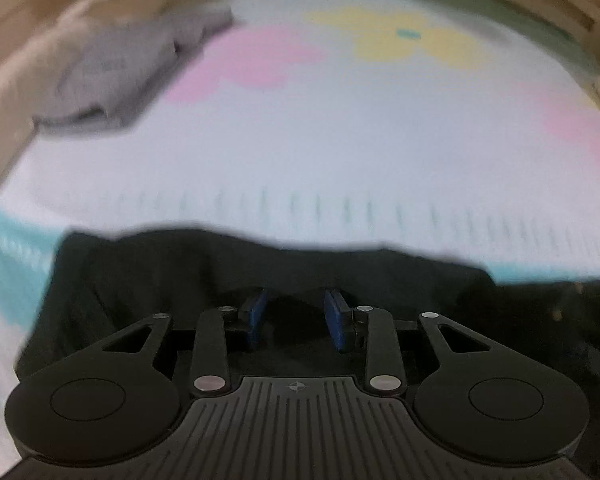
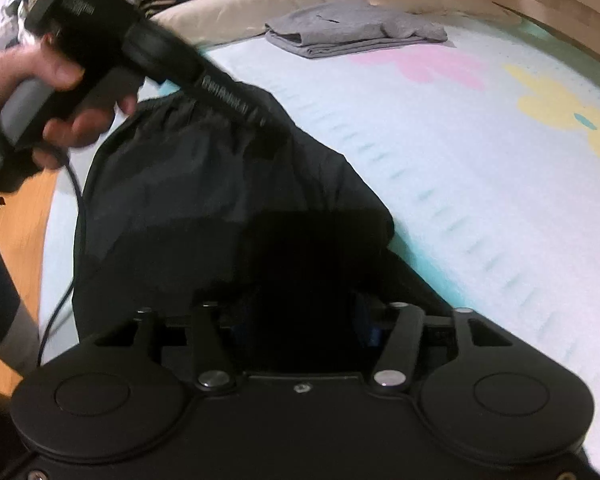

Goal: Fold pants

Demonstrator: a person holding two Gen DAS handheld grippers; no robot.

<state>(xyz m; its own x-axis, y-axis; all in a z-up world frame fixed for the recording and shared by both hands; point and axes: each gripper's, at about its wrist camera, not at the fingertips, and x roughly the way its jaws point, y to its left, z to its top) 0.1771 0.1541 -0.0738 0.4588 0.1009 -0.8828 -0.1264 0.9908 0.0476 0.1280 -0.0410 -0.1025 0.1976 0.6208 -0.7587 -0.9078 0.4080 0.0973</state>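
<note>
Black pants lie bunched along the near edge of a pale sheet with pastel flowers. My left gripper has its blue pads pressed into a raised fold of the black fabric. In the right wrist view a hand holds that left gripper at the gathered waistband of the pants. My right gripper sits low over the other end of the pants. Its fingers stand wide apart, with dark fabric lying loose between them. Its pads are mostly lost in shadow.
A folded grey garment rests at the far side of the bed near a beige pillow. A wooden bed frame curves round the back. Wooden floor shows at the left, where a black cable hangs.
</note>
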